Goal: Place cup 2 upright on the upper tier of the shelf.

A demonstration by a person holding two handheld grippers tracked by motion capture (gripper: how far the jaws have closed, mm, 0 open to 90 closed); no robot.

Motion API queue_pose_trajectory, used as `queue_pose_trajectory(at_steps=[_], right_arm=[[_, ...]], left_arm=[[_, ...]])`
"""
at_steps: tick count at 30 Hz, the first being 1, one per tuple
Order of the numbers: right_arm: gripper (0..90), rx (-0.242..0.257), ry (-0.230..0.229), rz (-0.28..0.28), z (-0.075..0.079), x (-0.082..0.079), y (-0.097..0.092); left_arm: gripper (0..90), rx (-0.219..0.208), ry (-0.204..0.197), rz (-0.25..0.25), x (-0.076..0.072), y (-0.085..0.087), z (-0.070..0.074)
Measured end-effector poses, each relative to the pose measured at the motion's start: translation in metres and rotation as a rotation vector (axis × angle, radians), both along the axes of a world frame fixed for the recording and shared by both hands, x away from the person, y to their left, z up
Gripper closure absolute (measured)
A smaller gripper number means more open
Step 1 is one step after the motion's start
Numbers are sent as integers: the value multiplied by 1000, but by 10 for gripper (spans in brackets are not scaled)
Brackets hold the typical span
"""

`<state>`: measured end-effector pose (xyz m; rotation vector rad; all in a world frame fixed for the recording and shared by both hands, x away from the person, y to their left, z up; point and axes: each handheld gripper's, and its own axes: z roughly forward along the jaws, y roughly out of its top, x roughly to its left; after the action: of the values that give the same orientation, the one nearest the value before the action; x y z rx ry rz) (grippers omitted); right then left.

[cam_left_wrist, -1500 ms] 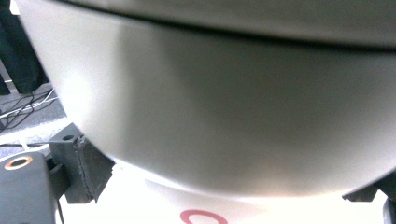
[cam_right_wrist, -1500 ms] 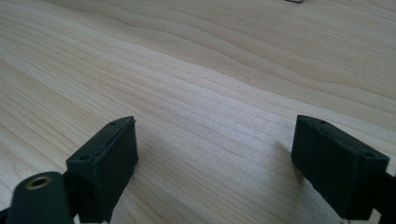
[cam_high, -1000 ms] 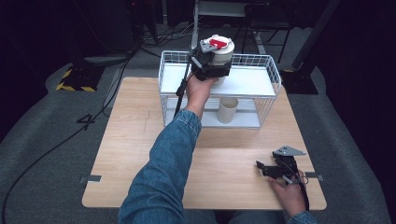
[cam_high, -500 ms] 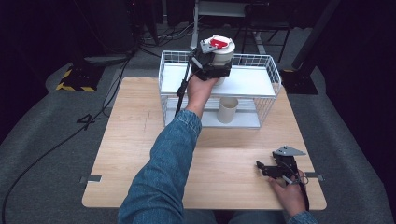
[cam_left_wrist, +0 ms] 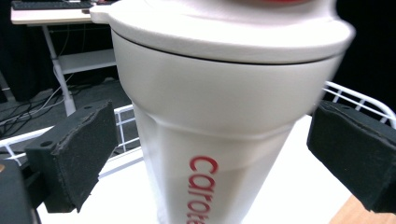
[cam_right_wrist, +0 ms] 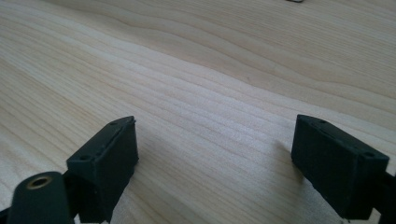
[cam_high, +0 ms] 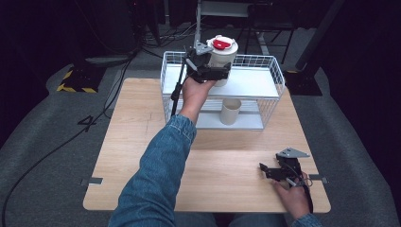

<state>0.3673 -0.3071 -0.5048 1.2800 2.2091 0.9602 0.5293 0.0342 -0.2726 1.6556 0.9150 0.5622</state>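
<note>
1. The white tumbler (cam_high: pixel 222 56) with the red-marked lid stands upright on the top shelf of the wire rack (cam_high: pixel 273 71), at the rack's back-left part – its long axis vertical.
2. The left gripper (cam_high: pixel 208 71) is right at the tumbler; its jaws stand wide on either side of the cup (cam_left_wrist: pixel 219 140), pads clear of the wall, gripping nothing.
3. The right gripper (cam_high: pixel 279 171) rests on the table (cam_high: pixel 132 142), well away from the rack, jaws partly open and empty – the left hand is far nearer.
4. Count: one tumbler, one plain beige cup (cam_high: pixel 230 111) on the rack's lower shelf, one rack, two grippers.
</note>
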Motion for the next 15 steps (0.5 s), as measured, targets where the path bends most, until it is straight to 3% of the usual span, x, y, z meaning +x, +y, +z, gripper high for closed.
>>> queue_pose_trajectory(at_steps=[6, 15], right_arm=[[150, -1, -4, 9, 0, 0, 0], [148, -2, -3, 14, 0, 1, 0]], left_arm=[[31, 4, 2, -45, -21, 9, 5], [32, -1, -13, -70, -61, 34, 13]])
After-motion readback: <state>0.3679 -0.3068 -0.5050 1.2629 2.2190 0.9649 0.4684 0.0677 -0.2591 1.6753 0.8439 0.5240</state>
